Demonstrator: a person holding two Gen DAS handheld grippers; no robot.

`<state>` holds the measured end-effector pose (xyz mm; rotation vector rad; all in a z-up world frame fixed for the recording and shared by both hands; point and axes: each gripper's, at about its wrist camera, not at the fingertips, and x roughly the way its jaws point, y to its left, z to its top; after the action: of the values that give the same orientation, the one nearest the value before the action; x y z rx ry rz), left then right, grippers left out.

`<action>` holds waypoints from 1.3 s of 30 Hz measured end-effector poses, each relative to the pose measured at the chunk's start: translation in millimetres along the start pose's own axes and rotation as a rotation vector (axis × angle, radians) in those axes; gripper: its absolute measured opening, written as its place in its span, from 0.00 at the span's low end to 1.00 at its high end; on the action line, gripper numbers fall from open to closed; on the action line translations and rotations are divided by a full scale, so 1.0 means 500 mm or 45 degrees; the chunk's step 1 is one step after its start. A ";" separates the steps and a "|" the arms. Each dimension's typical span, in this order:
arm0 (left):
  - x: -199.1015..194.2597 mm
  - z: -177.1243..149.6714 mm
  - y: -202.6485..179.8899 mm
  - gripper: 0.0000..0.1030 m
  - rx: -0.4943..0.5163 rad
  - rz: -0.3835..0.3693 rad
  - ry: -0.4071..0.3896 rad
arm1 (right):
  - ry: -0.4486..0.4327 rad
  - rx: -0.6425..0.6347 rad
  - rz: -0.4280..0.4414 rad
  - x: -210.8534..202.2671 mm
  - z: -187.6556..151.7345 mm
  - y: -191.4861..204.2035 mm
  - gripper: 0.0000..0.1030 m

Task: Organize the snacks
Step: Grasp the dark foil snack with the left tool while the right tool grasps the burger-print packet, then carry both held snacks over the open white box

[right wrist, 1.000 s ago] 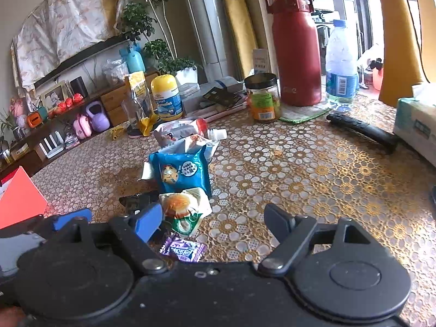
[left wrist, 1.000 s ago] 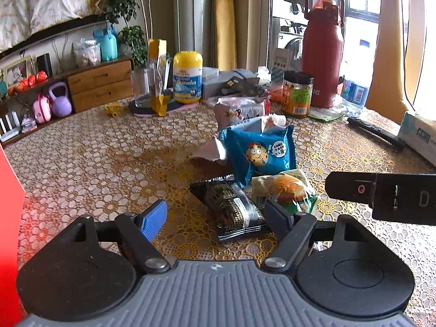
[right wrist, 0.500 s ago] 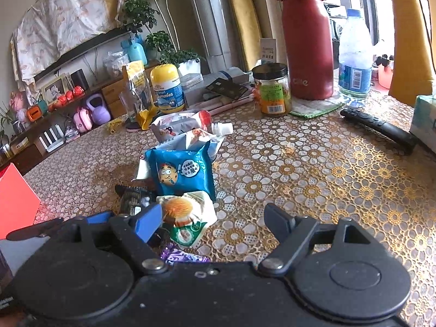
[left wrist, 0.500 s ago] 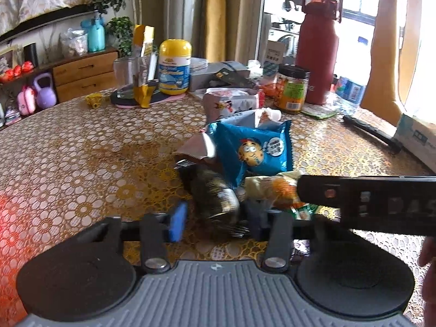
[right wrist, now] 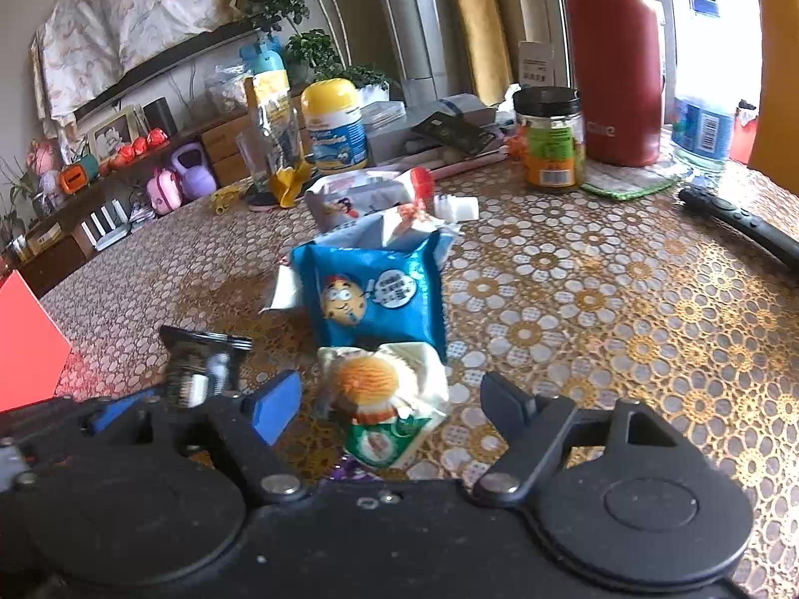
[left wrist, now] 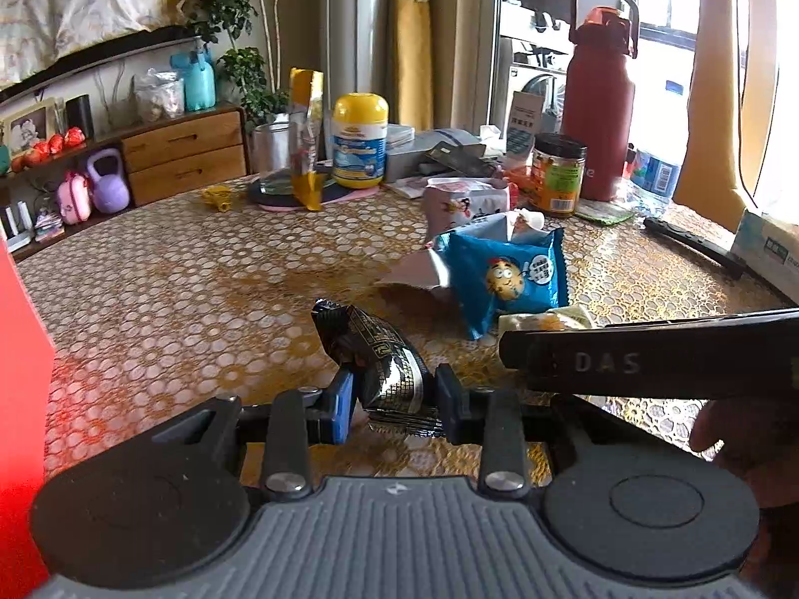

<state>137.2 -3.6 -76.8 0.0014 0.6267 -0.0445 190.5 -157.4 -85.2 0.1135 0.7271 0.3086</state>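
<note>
Black snack pkt (left wrist: 382,364) sits on the worktop (left wrist: 175,289) near my end, its near end pinched between the pads of my left tongs (left wrist: 394,402). Those tongs have just been closing; pads now press both sides of the pkt, so it's a grip. The far end of the pkt stands tilted up off the lace cloth.

Just right of it: a white/green bun pkt (right wrist: 387,399) lying flat, between the fingers of my right tongs (right wrist: 387,404). Right tongs stand wide and have just been closing a little; both pads are clear of the wrapper, no contact. Something purple shows under the bun pkt's near edge; can't tell what.

Behind the bun pkt, touching it: blue cookie pkt (right wrist: 372,294), propped against a white/silver wrapper (right wrist: 399,222). Behind that a white cartoon-print pkt (right wrist: 357,199).

Containers, far side of worktop:
- Clear jar w/ black lid (right wrist: 552,137), orange/green label; contents can't be told.
- Yellow-cap gummies tub (right wrist: 332,122), shut.
- Tall red flask (right wrist: 616,57), lid on, standing on a green mat.
- Water bottle (right wrist: 704,132), right of the flask, upright.
- Opened yellow pouch (left wrist: 305,137), upright beside a clear glass.

Black remote (right wrist: 739,224) lies at the right edge. Red box (right wrist: 27,339) at the far left, only an edge visible. In the left wrist view the right tool's black body crosses the lower right, a hand (left wrist: 739,444) behind it.
</note>
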 end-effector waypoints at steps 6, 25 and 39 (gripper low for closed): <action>-0.026 -0.004 0.008 0.32 -0.014 0.029 0.001 | 0.003 -0.018 -0.033 0.009 -0.009 0.014 0.56; -0.202 -0.015 0.019 0.32 -0.068 0.058 -0.103 | -0.093 0.003 -0.018 -0.133 -0.041 0.039 0.50; -0.346 -0.031 0.056 0.32 -0.133 0.160 -0.223 | -0.203 -0.054 0.101 -0.264 -0.059 0.120 0.50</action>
<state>-10.5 31.9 11.9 -0.0636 0.4525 0.1091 63.6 -142.3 -10.9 0.1255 0.5583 0.3860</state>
